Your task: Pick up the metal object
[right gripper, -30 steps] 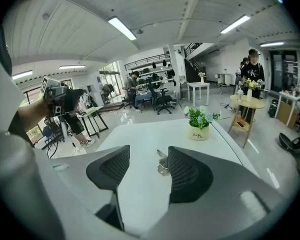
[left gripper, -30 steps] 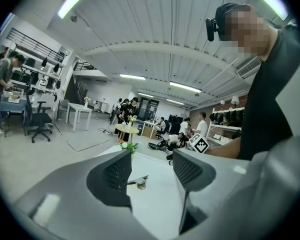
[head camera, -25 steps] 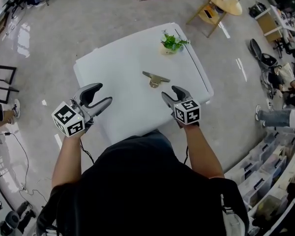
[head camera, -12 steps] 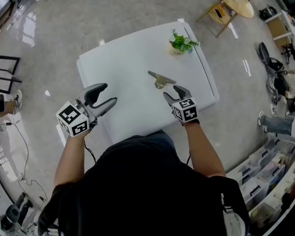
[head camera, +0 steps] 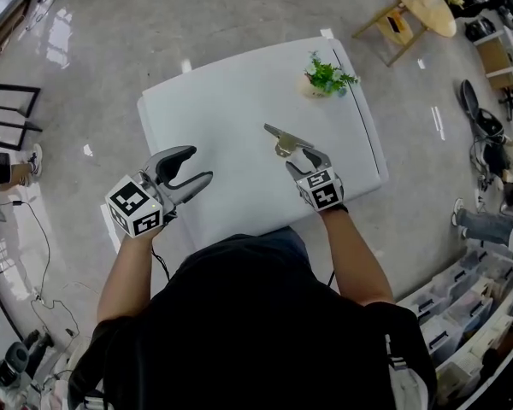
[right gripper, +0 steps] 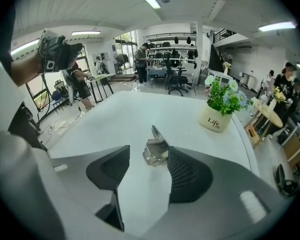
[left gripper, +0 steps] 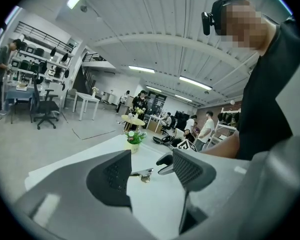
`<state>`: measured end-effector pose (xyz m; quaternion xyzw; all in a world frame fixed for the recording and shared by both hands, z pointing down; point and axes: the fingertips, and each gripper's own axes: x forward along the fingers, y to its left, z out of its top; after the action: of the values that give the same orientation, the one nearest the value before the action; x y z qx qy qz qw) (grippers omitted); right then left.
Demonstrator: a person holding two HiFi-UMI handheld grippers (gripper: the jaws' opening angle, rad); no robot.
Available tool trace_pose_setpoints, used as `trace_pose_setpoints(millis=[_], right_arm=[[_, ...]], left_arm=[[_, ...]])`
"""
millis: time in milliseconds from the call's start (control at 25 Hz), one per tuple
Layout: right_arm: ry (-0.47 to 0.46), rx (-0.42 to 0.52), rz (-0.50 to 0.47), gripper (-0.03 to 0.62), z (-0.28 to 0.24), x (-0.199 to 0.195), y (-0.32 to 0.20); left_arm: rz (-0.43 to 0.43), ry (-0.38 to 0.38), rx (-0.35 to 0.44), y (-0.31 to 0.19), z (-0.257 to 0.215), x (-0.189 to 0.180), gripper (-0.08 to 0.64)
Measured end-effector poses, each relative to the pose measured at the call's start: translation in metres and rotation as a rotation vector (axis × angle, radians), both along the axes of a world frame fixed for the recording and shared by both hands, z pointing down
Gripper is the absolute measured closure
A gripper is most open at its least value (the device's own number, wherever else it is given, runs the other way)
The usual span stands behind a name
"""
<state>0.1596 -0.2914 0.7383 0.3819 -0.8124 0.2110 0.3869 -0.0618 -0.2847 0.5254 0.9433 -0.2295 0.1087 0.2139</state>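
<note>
My right gripper [head camera: 304, 154] spread wide just before the metal object [head camera: 282, 140] (nothing gripped), my left gripper [head camera: 199, 166] gaping empty, well left of it

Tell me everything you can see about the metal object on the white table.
The metal object is a shiny silver piece: a flat narrow bar with a bent, curled part on the side facing the gripper. It lies on the white table, just ahead of the right gripper, whose fingers are open. It sits nearer the right finger and is not gripped.
</note>
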Motion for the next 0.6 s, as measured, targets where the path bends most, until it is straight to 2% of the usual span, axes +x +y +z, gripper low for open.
trace_pose_setpoints(millis=[360, 600], right_arm=[[0.043, -0.035, -0.066, 0.342, 0.026, -0.005, -0.011], [0.111, -0.036, -0.128, 0.341, 0.041, -0.006, -0.016]], left_arm=[[-0.02, -0.007, -0.036, -0.008, 0.015, 0.003, 0.302], [-0.035, -0.009, -0.057, -0.008, 0.022, 0.001, 0.302]])
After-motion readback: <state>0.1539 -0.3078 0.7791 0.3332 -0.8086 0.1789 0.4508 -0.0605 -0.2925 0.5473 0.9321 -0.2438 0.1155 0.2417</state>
